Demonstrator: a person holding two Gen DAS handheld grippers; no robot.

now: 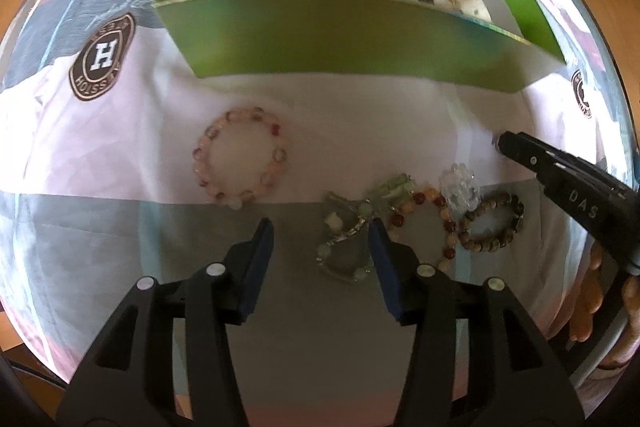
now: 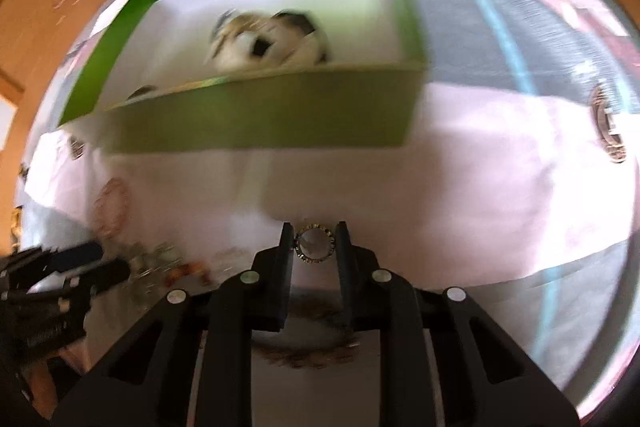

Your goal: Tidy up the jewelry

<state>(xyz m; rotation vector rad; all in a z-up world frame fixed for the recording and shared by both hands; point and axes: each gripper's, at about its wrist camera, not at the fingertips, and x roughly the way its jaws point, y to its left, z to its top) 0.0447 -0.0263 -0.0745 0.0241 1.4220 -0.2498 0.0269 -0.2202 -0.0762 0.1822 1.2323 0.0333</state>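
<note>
Left wrist view: left gripper (image 1: 322,233) hangs with jaws apart, nothing between them, above a cluster of bracelets (image 1: 416,223) on the cloth (image 1: 360,115).
Apart from the cluster: pink bead bracelet (image 1: 243,158) lies alone, nearer the green box (image 1: 340,39).
Right wrist view: right gripper (image 2: 314,241) pinches a small watch (image 2: 314,242) by its round case.
Box: open, just ahead; light-coloured pieces already inside, blurred.
Step, as I judge: carrying the watch to the box.
Next: lift over the near wall, then release.

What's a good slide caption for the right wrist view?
Right tool pinching a round ring before the green box.
</note>
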